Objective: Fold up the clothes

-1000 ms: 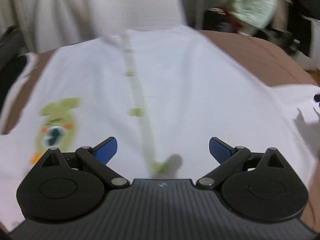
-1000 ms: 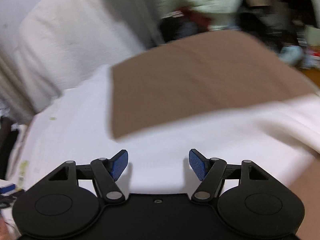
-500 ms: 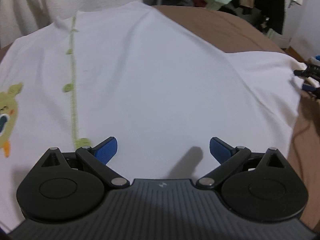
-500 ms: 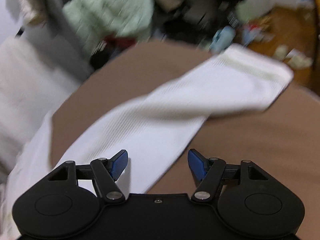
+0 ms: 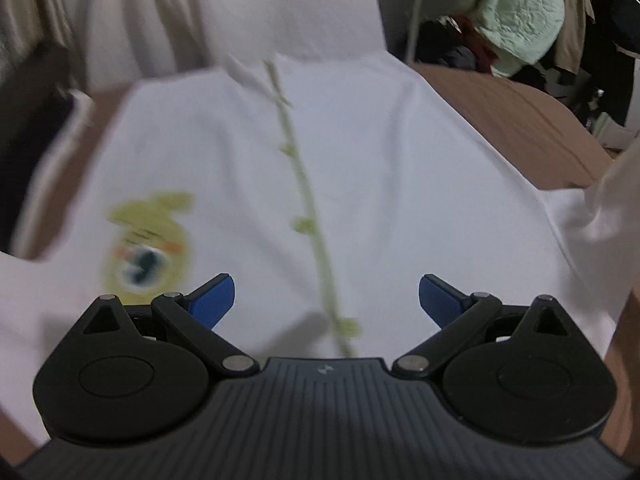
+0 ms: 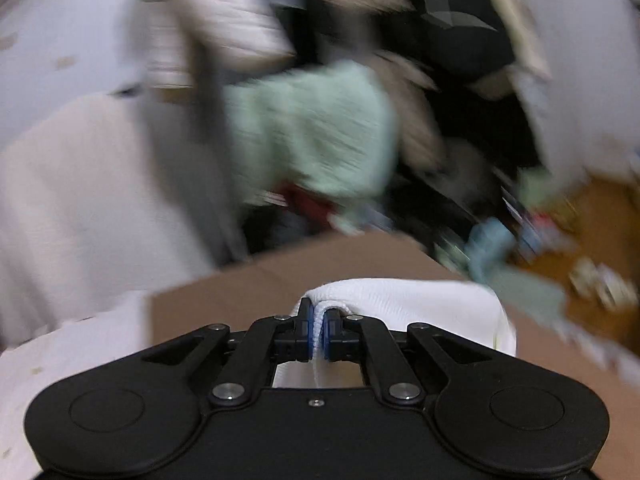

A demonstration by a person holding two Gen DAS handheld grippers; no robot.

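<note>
a white shirt [image 5: 400, 184] lies spread face up across a brown surface [image 5: 520, 116], its pale green button strip [image 5: 308, 208] running down the middle and a yellow-green cartoon print [image 5: 148, 240] sitting to the left of that strip in the left wrist view. the left gripper [image 5: 326, 298] hangs above the lower part of the garment with its blue pads [image 5: 212, 300] spread wide apart and nothing between them; whether they touch the cloth cannot be told. at the right edge of that view a part of the white fabric is lifted off the surface, blurred. in the right wrist view, the right gripper [image 6: 319, 330] is closing its jaws on a thick fold of the white sleeve [image 6: 420, 300], the ribbed fabric squeezed into the narrow slit between the two pads and bulging out just beyond them over the brown surface. behind, heavily smeared by motion, stand a pale curtain [image 5: 224, 12] and a mint green quilted garment [image 5: 516, 12] heaped among dark clutter; a wooden floor [image 6: 596, 232] littered with small items shows at the right.
</note>
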